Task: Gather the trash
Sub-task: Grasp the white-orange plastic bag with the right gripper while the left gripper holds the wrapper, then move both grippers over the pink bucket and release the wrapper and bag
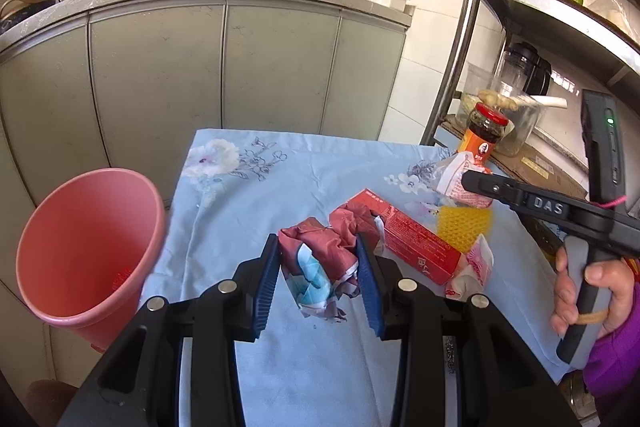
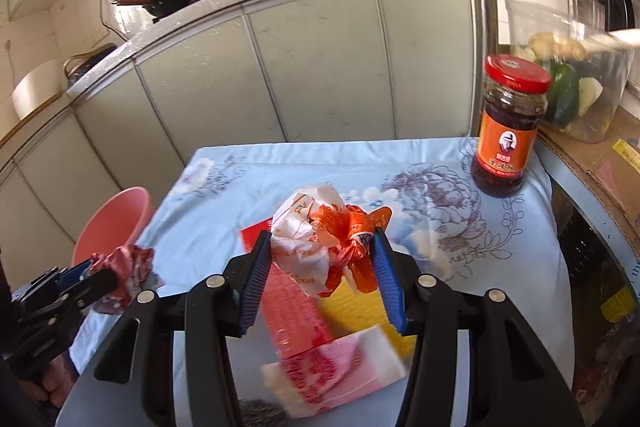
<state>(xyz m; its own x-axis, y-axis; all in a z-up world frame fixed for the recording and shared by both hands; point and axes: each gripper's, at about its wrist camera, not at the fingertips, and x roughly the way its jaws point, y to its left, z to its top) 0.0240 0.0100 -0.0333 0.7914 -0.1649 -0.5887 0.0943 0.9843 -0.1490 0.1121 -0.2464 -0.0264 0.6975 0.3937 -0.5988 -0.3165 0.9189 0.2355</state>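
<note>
Trash, itemised left to right. Pink plastic bin: stands off the left edge of the table, mouth tilted toward the camera, beside the grey cabinet doors. Crumpled red-and-blue printed wrapper: pinched between the blue pads of the left gripper, lifted clear of the pale blue floral tablecloth. Red carton: lying flat on the cloth, just right of the left gripper. Yellow mesh piece: resting against the carton's far side. Pink-and-white packet: on the cloth at the carton's near end. Crumpled white-and-orange plastic wrapper: clamped between the pads of the right gripper, raised above the carton. Chili sauce jar, red lid, orange label: upright at the table's far right corner. Person's hand, purple sleeve: wrapped around the right gripper's handle.
</note>
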